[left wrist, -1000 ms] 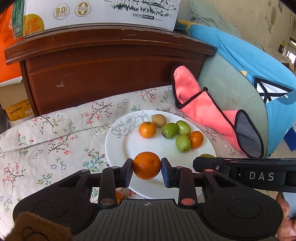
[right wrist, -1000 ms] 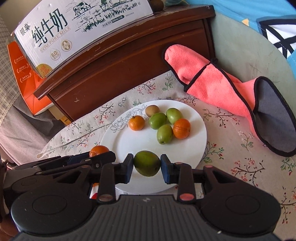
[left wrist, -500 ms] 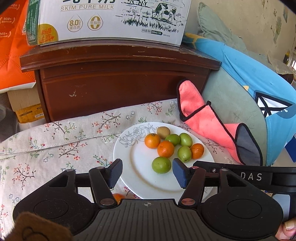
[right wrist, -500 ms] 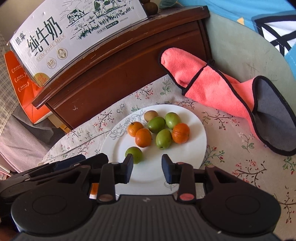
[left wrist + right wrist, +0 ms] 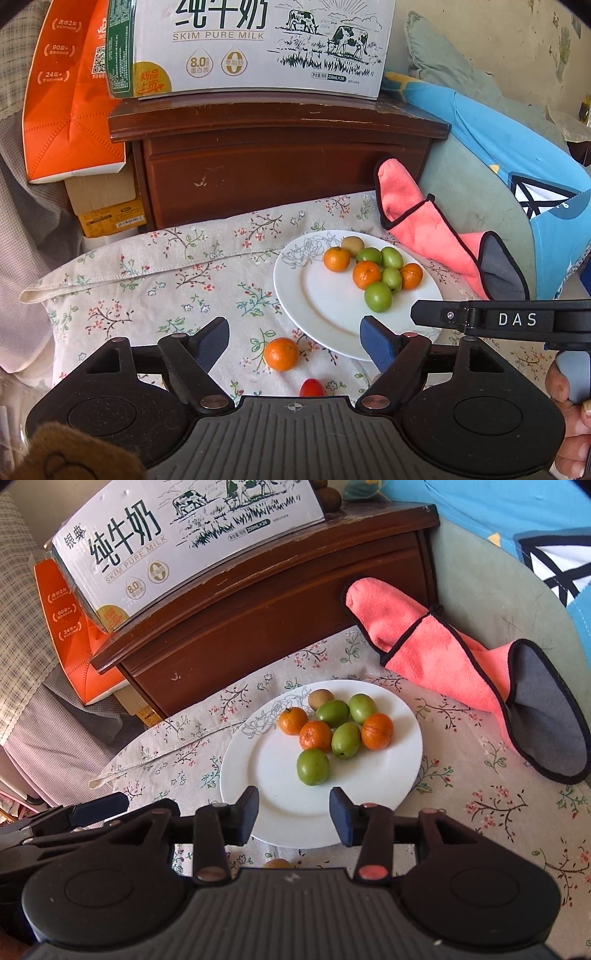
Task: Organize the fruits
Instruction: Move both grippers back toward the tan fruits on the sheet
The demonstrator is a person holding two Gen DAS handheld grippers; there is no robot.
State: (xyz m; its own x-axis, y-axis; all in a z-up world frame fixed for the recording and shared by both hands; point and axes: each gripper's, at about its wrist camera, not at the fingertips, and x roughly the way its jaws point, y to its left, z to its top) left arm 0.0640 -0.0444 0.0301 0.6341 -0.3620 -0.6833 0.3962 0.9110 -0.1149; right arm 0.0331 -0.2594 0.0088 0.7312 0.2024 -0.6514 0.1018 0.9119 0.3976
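Left wrist view
Left gripper (image 5: 293, 341): jaws spreading wide, gripping nothing; hanging over the floral cloth (image 5: 147, 288) at the plate's 7 o'clock edge.
Plate (image 5: 325, 314): lying toward 1 o'clock from the jaws, carrying eight fruits bunched at its far side.
Fruit cluster: three small oranges (image 5: 366, 274), four green fruits (image 5: 378, 297), one brown fruit (image 5: 352, 246) at 12 o'clock of the bunch.
Loose orange (image 5: 281, 353): sitting on the cloth between the open fingers, just off the plate rim, touching neither pad.
Red fruit (image 5: 311, 388): peeking out at 6 o'clock, half hidden by the gripper body; showing in this view only.
Right gripper, side-on: crossing at 3 o'clock, a hand (image 5: 569, 413) holding its handle.

Right wrist view
Right gripper (image 5: 294, 814): jaws easing apart, narrower than the left, empty; hovering over the plate's (image 5: 280, 812) bare 6 o'clock part.
Nearest green fruit (image 5: 313, 767): lying at 12 o'clock just beyond the fingertips.
Pink cloth (image 5: 436, 653): draping at 2 o'clock, clear of the plate.
Loose orange: mostly hidden here, only an unclear sliver showing under the body.
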